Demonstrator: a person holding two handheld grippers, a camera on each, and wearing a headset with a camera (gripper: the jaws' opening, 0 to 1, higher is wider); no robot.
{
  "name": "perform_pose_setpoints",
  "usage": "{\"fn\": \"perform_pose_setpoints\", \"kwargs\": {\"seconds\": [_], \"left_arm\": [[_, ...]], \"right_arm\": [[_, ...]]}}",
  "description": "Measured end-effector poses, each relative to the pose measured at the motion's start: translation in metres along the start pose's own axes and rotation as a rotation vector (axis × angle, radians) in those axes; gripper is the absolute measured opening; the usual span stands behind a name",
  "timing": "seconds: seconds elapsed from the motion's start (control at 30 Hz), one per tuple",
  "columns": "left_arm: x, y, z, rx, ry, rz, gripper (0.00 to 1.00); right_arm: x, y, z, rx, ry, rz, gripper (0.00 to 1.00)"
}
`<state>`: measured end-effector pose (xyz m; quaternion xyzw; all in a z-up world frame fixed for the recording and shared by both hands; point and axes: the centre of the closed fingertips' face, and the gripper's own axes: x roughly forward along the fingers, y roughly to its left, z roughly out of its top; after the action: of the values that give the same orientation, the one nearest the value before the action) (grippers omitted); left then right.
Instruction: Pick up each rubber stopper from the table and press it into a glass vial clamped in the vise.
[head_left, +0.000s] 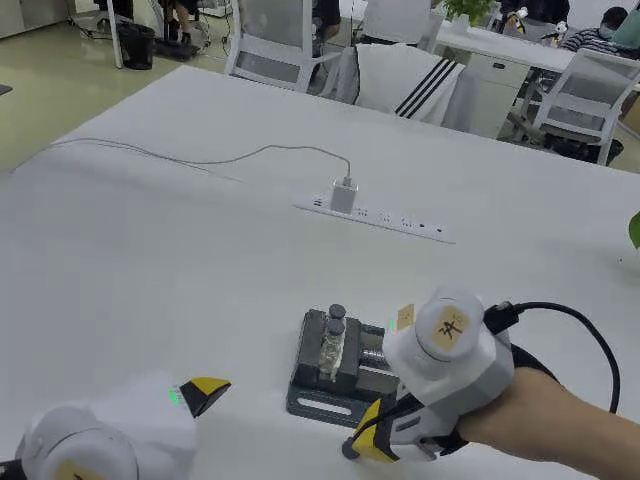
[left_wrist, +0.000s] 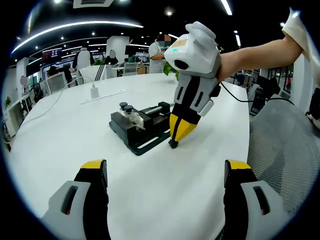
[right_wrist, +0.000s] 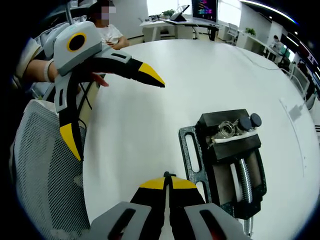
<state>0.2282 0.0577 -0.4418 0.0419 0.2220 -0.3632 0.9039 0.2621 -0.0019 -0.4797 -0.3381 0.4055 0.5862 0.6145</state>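
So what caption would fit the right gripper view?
Right gripper pinching a stopper beside the vise, one vial open.

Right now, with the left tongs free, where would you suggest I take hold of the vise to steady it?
Probably the vise by its dark left block, away from the screw: bring the left tongs down over its near and far ends, which look flat. The vials stand in the slot beside it, and the right tongs, shut on a stopper, crowd the screw side.
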Motion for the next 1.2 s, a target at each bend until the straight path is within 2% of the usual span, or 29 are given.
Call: {"fn": "perform_pose_setpoints", "kwargs": {"seconds": [0.13, 0.23, 0.67, 0.9, 1.1, 1.2], "left_arm": [[0.0004, -0.0002, 0.0001, 0.000, 0.000, -0.002, 0.97], [0.0009, -0.0002, 0.0001, -0.001, 0.000, -0.003, 0.97], [0.0009, -0.0003, -0.0002, -0.003, -0.001, -0.002, 0.97], [0.0008, 0.0000, -0.0006, -0.007, -0.001, 0.000, 0.96], [0.0005, 0.0005, -0.0006, -0.009, -0.002, 0.002, 0.96], [0.0011, 0.0002, -0.0004, -0.010, -0.004, 0.001, 0.96]], "right_arm": [[-0.0003, -0.0008, 0.0002, -0.023, 0.002, -0.002, 0.00], [-0.0013, -0.0014, -0.0005, -0.069, 0.014, -0.008, 0.00], [-0.0011, -0.0009, 0.0001, -0.071, 0.009, 0.002, 0.02], [0.0015, 0.0014, 0.0008, -0.106, 0.020, 0.012, 0.02], [0.0004, -0.0008, -0.0025, -0.157, 0.055, 0.004, 0.01], [-0.0028, -0.0013, -0.0026, -0.151, 0.049, 0.003, 0.02]]}}
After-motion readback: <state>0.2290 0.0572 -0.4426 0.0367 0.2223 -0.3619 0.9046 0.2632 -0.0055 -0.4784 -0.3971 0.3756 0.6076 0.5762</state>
